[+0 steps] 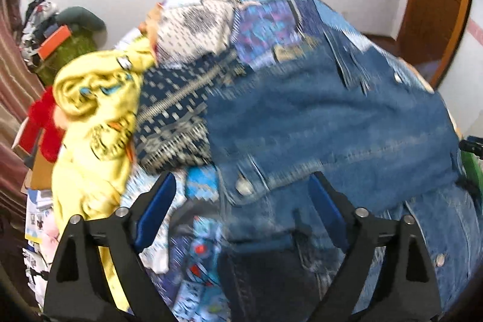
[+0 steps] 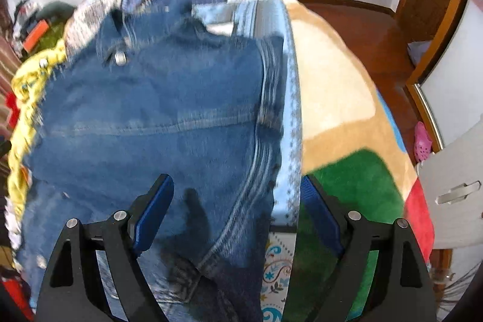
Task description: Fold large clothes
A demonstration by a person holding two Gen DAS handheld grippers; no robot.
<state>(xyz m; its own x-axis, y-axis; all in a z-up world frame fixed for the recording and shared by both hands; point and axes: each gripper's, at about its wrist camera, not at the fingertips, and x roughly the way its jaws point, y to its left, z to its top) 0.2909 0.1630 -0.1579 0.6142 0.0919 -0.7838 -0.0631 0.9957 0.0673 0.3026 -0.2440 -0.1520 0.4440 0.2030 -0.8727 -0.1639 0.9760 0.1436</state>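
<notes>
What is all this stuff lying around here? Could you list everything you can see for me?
denim jacket: one, blue, spread on the bed, in front of both claws
yellow garment: one, yellow with prints, crumpled to the left of the jacket
patterned knit: one, dark blue and white, between the yellow garment and the jacket
patchwork bedcover: one, blue and purple, under the clothes
plush blanket: one, beige with green and red patches, right of the jacket
red item: one, red, far left edge, too blurred to name
pink shoe: one, pink, on the floor at the right
left claw: one, black with blue pads, open, holding nothing
right claw: one, black with blue pads, open above the jacket
</notes>
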